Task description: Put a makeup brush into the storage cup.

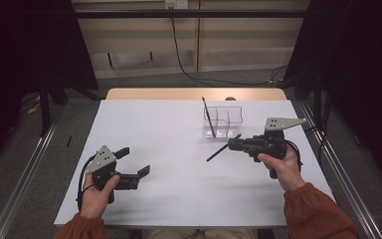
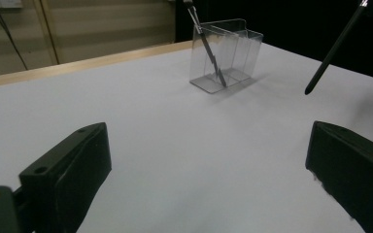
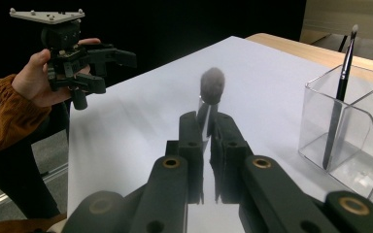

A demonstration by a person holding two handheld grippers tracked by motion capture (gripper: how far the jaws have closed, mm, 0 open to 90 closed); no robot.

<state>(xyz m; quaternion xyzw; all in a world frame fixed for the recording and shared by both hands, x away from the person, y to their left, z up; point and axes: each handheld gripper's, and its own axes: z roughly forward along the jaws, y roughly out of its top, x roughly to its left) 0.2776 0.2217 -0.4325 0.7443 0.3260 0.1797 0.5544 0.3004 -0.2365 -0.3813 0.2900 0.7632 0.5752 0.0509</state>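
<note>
Nearest to us, at the left of the table (image 1: 144, 199), the left gripper (image 1: 135, 164) is in our left hand (image 1: 97, 194), its jaws spread wide with nothing between them; in the left gripper view they frame bare white tabletop. It sits well apart from the work.

Farther in and to the right, the right gripper (image 1: 239, 143) is in our right hand (image 1: 281, 164) with its jaws pressed together on the stem of a makeup brush (image 1: 224, 148). In the right gripper view the soft dark head (image 3: 212, 85) pokes out just beyond the jaws. In the high view the brush runs as a dark diagonal line, its free end low and to the left, the clamped part up and to the right, so its long axis lies nearly flat over the table.

Just beyond the brush, slightly to the far left of the jaws, stands the clear divided holder (image 1: 222, 121), with a second slim brush (image 1: 208, 117) already leaning in its left compartment. We judge the coming move turns on that: the holder is close to the right gripper, but the brush must tip from near-level to upright before it can drop into a compartment.
</note>
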